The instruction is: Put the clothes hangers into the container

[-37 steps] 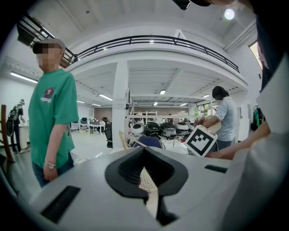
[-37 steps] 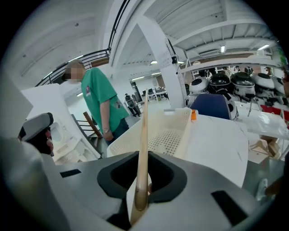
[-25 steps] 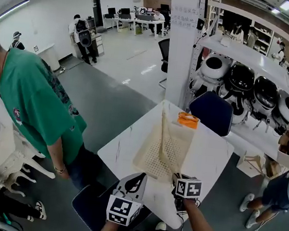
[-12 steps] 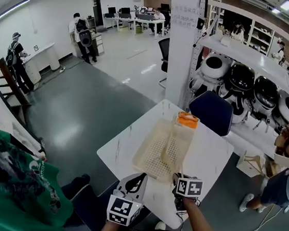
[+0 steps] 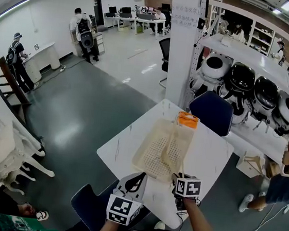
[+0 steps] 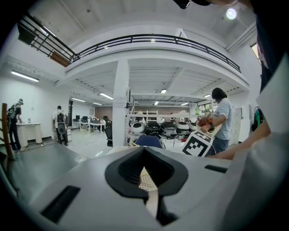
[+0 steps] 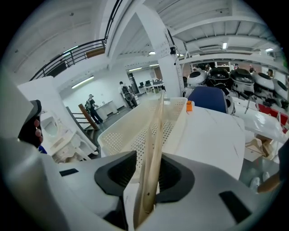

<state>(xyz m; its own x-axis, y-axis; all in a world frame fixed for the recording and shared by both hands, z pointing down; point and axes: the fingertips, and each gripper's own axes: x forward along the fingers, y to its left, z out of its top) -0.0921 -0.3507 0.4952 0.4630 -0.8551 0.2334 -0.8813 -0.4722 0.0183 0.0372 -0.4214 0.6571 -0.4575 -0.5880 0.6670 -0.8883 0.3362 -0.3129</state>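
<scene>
A cream perforated basket (image 5: pixel 147 162) stands on the white table (image 5: pixel 123 146). A pale wooden hanger (image 5: pixel 169 147) lies inside it, its near end at the basket's near right corner. That end sits between the jaws of my right gripper (image 5: pixel 177 177). In the right gripper view the hanger (image 7: pixel 156 144) runs from the jaws into the basket (image 7: pixel 119 137); the jaws are opening and stand off the wood. My left gripper (image 5: pixel 138 178) hovers at the table's near edge beside the basket, shut and holding nothing. It shows only a thin slit in the left gripper view (image 6: pixel 148 187).
An orange object (image 5: pixel 188 119) lies on the table past the basket's far end. A blue chair (image 5: pixel 214 112) stands behind the table, another (image 5: pixel 85 204) at its near left. Shelves with round appliances (image 5: pixel 251 88) line the right. People stand at the far left and the right.
The hanger has tipped down from standing upright to lying in the basket. The person in the green shirt has walked out of the left side towards the bottom corner.
</scene>
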